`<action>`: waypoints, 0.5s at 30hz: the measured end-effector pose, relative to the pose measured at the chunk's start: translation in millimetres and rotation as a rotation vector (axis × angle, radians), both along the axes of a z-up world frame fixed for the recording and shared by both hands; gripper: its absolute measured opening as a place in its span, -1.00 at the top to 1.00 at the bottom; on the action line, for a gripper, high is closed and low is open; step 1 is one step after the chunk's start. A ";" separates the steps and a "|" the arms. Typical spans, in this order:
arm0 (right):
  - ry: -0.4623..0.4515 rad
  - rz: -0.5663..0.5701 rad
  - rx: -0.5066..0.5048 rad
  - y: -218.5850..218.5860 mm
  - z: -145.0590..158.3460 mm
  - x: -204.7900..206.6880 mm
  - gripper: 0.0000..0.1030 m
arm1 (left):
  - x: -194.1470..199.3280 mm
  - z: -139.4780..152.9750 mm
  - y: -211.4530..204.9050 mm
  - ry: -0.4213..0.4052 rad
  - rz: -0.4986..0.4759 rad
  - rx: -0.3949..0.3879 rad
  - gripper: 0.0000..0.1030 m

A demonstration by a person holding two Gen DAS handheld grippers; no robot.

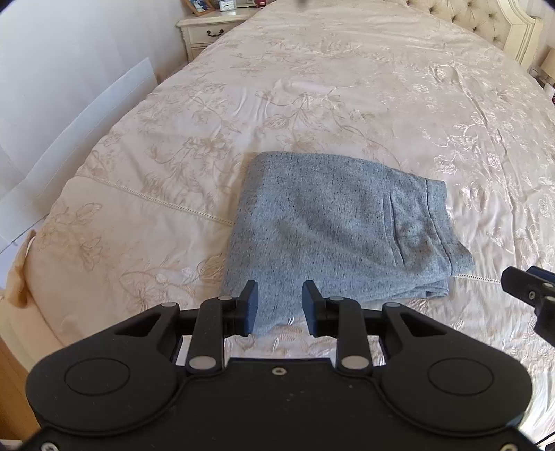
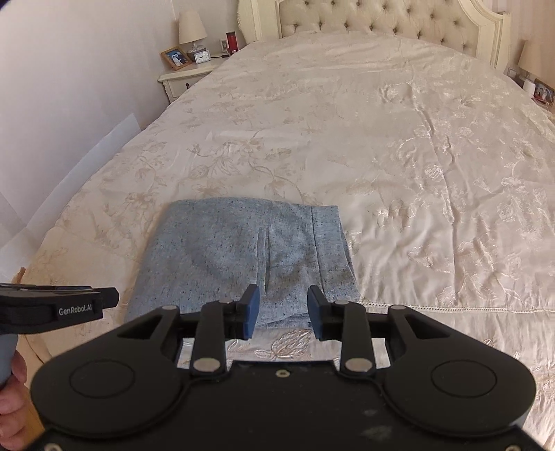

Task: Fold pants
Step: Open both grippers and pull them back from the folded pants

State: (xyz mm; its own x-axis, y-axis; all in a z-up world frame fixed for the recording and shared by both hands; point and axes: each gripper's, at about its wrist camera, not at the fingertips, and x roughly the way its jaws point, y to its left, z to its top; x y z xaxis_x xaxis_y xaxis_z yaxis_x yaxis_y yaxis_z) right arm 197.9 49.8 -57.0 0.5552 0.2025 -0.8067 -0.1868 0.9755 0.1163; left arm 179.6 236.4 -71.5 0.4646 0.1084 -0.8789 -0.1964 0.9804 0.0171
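Grey pants (image 1: 333,222) lying folded into a compact bundle on the bed (image 1: 347,86), close to its near edge, straight ahead of both tools. Long axis running side to side across the bed, waistband and pocket seam toward the right end, smooth folded edge toward the left. Left gripper (image 1: 279,305) parted to a middling gap, empty, hovering just over the near left corner of the bundle, with cloth showing between the fingers but nothing pinched. Right gripper (image 2: 283,310) likewise parted and empty, poised just above the near edge by the pocket slit (image 2: 263,263), close to the waistband end. Each tool therefore nearer its own end: left for the smooth fold, right for the waistband. Side by side and level, well matched for a two-point pinch along the near edge. Judging by the tidy shape, folding looks mostly or wholly done; any further fold would probably carry one short end across to the other, along that side-to-side axis. Nightstand (image 2: 187,78) and headboard (image 2: 381,20) far off at the head of the bed
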 end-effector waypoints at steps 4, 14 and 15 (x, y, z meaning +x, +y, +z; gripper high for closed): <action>-0.021 0.000 -0.002 -7.8 7.4 -13.4 0.35 | -10.1 0.0 -5.0 0.011 0.016 0.001 0.25; -0.036 0.006 0.000 -18.0 14.1 -27.9 0.34 | -22.1 6.2 -17.1 -0.005 0.026 -0.002 0.25; -0.039 0.007 0.001 -17.9 14.5 -28.5 0.34 | -22.5 6.7 -17.1 -0.005 0.027 -0.003 0.25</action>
